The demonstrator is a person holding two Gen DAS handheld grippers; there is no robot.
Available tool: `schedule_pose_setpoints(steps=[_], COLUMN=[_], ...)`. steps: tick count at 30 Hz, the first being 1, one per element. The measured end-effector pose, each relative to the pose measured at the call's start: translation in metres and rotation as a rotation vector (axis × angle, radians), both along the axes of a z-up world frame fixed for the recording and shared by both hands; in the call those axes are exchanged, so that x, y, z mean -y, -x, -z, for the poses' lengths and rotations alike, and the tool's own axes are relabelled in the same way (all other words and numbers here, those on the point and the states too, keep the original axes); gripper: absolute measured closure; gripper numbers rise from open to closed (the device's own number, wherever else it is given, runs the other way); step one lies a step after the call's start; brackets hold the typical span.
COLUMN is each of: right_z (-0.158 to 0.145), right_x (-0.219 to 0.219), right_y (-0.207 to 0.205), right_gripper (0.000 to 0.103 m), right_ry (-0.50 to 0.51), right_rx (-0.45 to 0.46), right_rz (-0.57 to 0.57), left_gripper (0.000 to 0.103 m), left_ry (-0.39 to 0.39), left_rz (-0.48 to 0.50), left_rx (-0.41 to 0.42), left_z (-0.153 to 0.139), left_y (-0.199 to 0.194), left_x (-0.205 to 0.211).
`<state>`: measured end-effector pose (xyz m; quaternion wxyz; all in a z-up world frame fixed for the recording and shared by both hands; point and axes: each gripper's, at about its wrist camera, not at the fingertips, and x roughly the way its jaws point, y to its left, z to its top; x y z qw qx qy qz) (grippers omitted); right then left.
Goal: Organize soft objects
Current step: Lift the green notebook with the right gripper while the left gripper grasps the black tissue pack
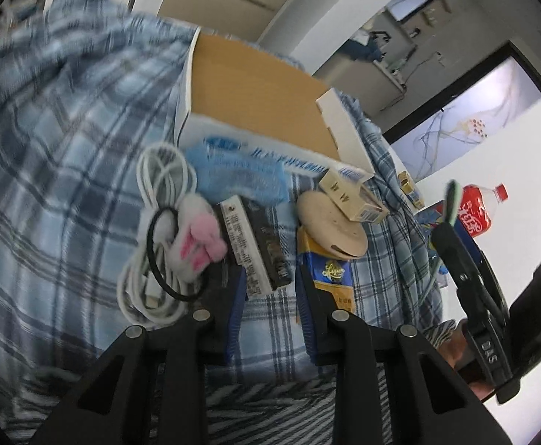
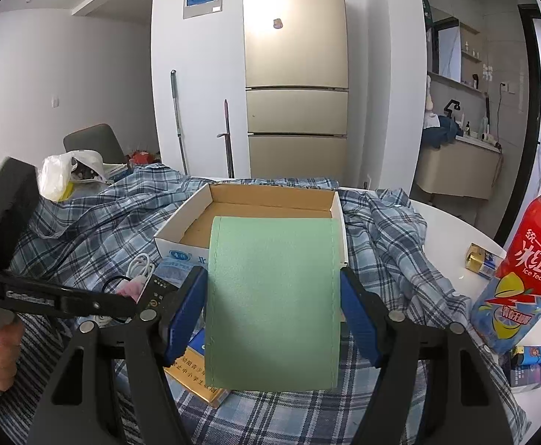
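Note:
My right gripper [image 2: 274,289] is shut on a flat green pad [image 2: 274,300] and holds it upright above the plaid cloth, just in front of the open cardboard box [image 2: 181,228]. My left gripper [image 1: 270,274] is open and empty, low over the cloth. Ahead of it lie a pink-and-white plush hair tie [image 1: 196,239], a coiled white cable [image 1: 159,185], a blue soft cloth [image 1: 241,178], a dark slim box [image 1: 255,241] and a round beige disc [image 1: 329,226]. The cardboard box [image 1: 255,100] stands behind them.
A blue plaid cloth [image 2: 85,222] covers the table. A red iced tea bottle [image 2: 530,270] and small cartons [image 2: 483,259] stand at the right. A yellow packet [image 2: 192,374] lies under the pad. A white plastic bag [image 2: 66,174] sits far left.

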<state>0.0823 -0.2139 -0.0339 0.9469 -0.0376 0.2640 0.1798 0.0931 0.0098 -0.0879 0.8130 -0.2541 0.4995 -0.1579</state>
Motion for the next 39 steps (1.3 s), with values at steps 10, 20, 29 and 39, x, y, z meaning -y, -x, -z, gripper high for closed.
schedule_pose_setpoints(steps=[10, 20, 29, 39], right_z=[-0.002, -0.002, -0.001, 0.000], right_x=[0.003, 0.004, 0.009, 0.016], right_y=[0.002, 0.000, -0.001, -0.003], right_gripper=[0.033, 0.033, 0.033, 0.033], right_ry=[-0.008, -0.009, -0.021, -0.026], right_rx=[0.011, 0.005, -0.003, -0.011], right_rz=[-0.001, 0.003, 0.018, 0.090], left_gripper=[0.073, 0.073, 0.067, 0.047], left_ry=[-0.029, -0.205, -0.357, -0.426], left_rz=[-0.033, 0.014, 0.013, 0.027], left_rx=[-0.048, -0.010, 0.027, 0.034], left_z=[0.013, 0.006, 0.002, 0.004], left_y=[-0.012, -0.022, -0.040, -0.048], left_x=[0.005, 0.031, 0.054, 0.071])
